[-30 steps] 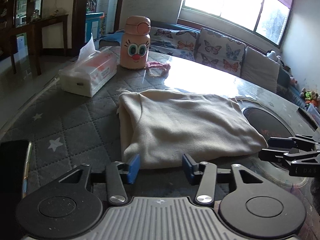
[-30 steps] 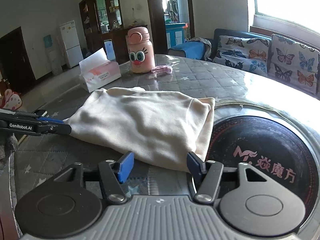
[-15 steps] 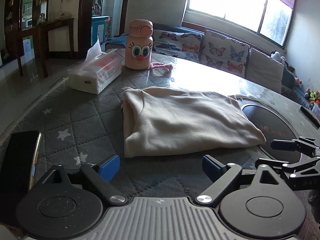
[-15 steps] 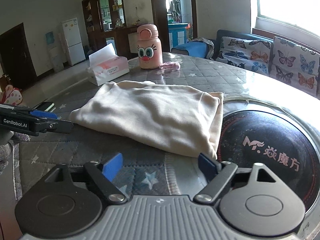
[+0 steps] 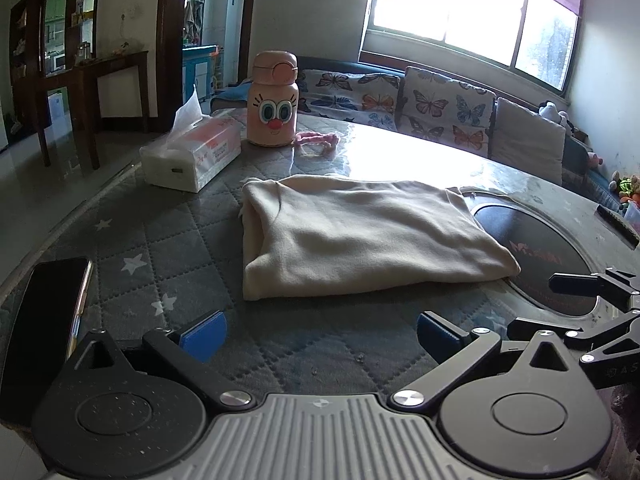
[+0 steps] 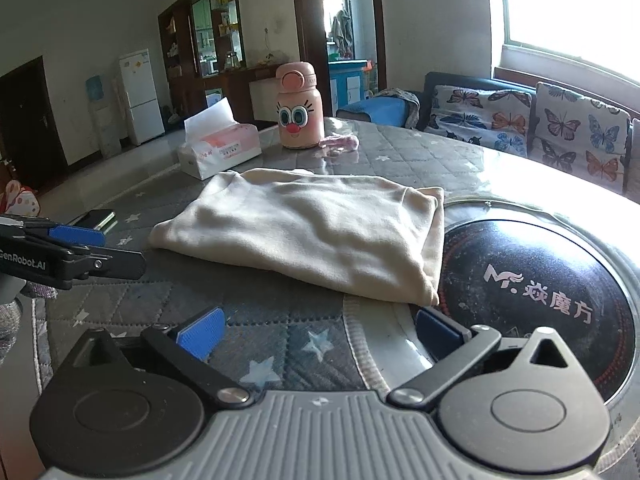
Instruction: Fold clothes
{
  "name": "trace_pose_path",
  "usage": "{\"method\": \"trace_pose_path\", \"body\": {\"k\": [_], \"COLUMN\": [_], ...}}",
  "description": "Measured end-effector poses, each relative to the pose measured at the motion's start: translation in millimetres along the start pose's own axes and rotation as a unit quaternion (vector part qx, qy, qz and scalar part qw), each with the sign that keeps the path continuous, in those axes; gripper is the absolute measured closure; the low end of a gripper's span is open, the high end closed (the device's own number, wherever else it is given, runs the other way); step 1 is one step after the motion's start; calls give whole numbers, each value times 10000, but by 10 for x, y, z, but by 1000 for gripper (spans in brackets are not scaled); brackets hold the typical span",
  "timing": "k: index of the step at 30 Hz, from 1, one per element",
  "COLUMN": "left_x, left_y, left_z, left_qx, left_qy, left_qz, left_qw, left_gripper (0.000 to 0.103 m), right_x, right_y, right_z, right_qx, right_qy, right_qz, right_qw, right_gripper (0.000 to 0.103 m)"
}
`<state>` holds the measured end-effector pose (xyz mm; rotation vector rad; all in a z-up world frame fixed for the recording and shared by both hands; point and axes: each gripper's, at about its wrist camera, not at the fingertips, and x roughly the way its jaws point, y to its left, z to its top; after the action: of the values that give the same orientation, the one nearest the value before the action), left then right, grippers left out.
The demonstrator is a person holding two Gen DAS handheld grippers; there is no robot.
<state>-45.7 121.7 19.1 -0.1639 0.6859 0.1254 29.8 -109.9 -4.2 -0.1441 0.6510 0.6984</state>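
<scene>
Gaping wide, left tool (image 5: 320, 330) and right tool (image 6: 318, 326) (both empty) near folded cream garment (image 5: 360, 236).

The left gripper (image 5: 320, 330) has a ribbed grey housing flanked by two round black discs with raised centre circles; matte black linkage arms pivot on silver screws and end in blue ridged pads (image 5: 204, 334) — the right gripper (image 6: 318, 330) is built the same, with a small crosshair mark on its grey casing; seen from the side in the right wrist view, the left unit bears white "GenRobot.AI" lettering on black.
</scene>
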Motion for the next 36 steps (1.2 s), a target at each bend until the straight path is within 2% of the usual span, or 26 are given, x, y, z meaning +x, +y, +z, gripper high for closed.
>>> {"method": "trace_pose_path", "body": {"k": [9,36], "left_x": [-30,-180], "left_y": [-21,-240], "left_z": [-79,-249], "left_qx": [24,20], "left_qy": [-18,-80], "left_qz": [190,269], "left_qw": [9998,9996], "left_gripper": [0,0], "right_x": [-18,-204], "right_y": [77,151], "right_z": [-61,-191], "right_qx": [-48,-22], "right_qy": [-3,-159], "right_qz": [-54,-84], "right_qw": [10000,9998], "right_gripper": [0,0]}}
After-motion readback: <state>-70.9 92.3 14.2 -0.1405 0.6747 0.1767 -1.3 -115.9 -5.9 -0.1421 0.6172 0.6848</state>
